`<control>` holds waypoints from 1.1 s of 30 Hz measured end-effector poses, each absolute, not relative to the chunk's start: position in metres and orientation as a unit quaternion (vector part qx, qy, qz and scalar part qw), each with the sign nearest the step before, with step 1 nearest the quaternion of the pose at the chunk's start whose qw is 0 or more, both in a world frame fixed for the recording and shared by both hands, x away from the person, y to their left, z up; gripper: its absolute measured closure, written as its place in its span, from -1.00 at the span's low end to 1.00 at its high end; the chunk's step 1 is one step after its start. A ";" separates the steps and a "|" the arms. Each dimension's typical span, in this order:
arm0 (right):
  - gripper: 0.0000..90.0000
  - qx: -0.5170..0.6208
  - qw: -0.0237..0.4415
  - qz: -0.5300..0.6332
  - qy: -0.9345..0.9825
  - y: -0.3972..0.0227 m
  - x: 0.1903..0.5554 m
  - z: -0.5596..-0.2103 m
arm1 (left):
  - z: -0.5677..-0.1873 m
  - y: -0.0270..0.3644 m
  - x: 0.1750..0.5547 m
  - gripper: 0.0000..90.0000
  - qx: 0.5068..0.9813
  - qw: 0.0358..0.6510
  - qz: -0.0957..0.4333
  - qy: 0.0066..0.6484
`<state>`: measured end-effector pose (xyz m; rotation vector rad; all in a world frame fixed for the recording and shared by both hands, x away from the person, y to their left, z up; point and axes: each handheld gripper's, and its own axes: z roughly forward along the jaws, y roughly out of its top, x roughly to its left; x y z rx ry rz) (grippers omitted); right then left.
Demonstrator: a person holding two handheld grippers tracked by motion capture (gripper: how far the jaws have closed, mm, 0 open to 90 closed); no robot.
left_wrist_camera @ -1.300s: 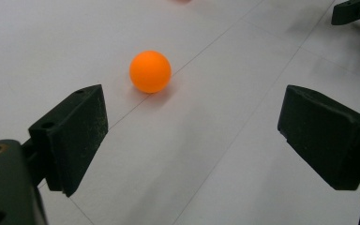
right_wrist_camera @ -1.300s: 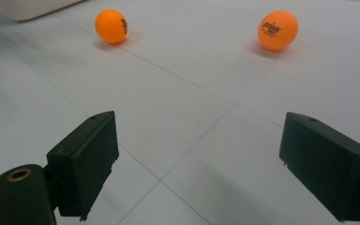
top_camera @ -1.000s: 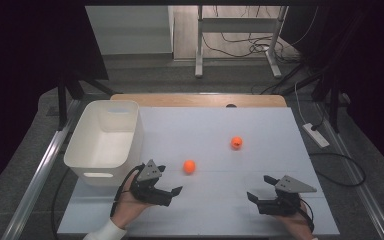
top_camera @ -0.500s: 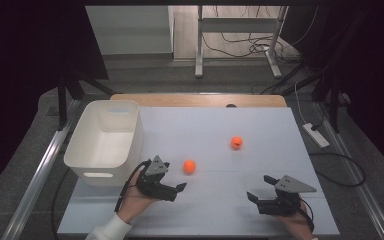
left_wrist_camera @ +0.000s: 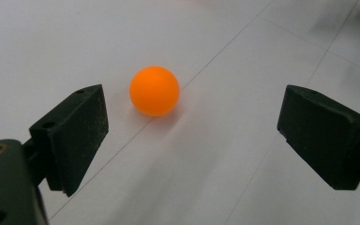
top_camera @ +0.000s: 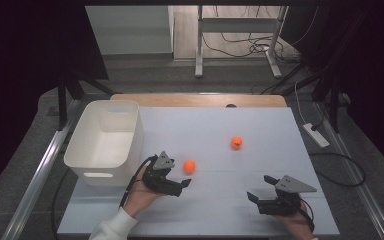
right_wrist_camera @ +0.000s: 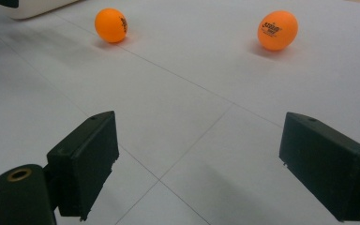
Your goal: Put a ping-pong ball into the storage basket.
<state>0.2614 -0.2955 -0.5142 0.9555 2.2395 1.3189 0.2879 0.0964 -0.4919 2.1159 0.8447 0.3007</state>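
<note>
Two orange balls lie on the white table. The nearer ball (top_camera: 189,166) (left_wrist_camera: 154,90) (right_wrist_camera: 111,25) sits just ahead of my left gripper (top_camera: 182,185) (left_wrist_camera: 192,136), whose jaws stand open with the ball a short way beyond them, nearer the left jaw. The farther ball (top_camera: 236,142) (right_wrist_camera: 277,30) rests toward the table's middle right. My right gripper (top_camera: 254,196) (right_wrist_camera: 201,164) is open low over the table near the front right, with nothing between its jaws and both balls well ahead of it.
A white plastic bin (top_camera: 105,141) stands at the table's left, just behind my left hand; its corner (right_wrist_camera: 33,7) shows far off in the right gripper view. A white power strip (top_camera: 316,135) lies off the table's right edge.
My left gripper has moved right and forward, closing on the nearer ball. The right gripper and both balls have stayed put.
</note>
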 end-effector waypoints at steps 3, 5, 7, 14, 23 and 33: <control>-0.73 0.339 0.186 0.468 0.794 -0.296 0.261 -0.514 | -0.492 0.094 0.291 -0.78 0.841 0.405 0.120 0.337; -0.74 0.340 0.185 0.469 0.794 -0.296 0.262 -0.514 | -0.492 0.093 0.294 -0.78 0.841 0.405 0.119 0.338; -0.73 0.339 0.185 0.467 0.795 -0.295 0.262 -0.514 | -0.492 0.092 0.297 -0.78 0.842 0.403 0.117 0.338; -0.73 0.340 0.184 0.470 0.794 -0.296 0.262 -0.514 | -0.495 0.087 0.306 -0.78 0.844 0.397 0.111 0.342; -0.74 0.340 0.186 0.467 0.795 -0.296 0.262 -0.514 | -0.500 0.083 0.317 -0.78 0.846 0.389 0.106 0.348; -0.73 0.339 0.187 0.466 0.796 -0.295 0.262 -0.515 | -0.507 0.081 0.327 -0.78 0.849 0.378 0.098 0.355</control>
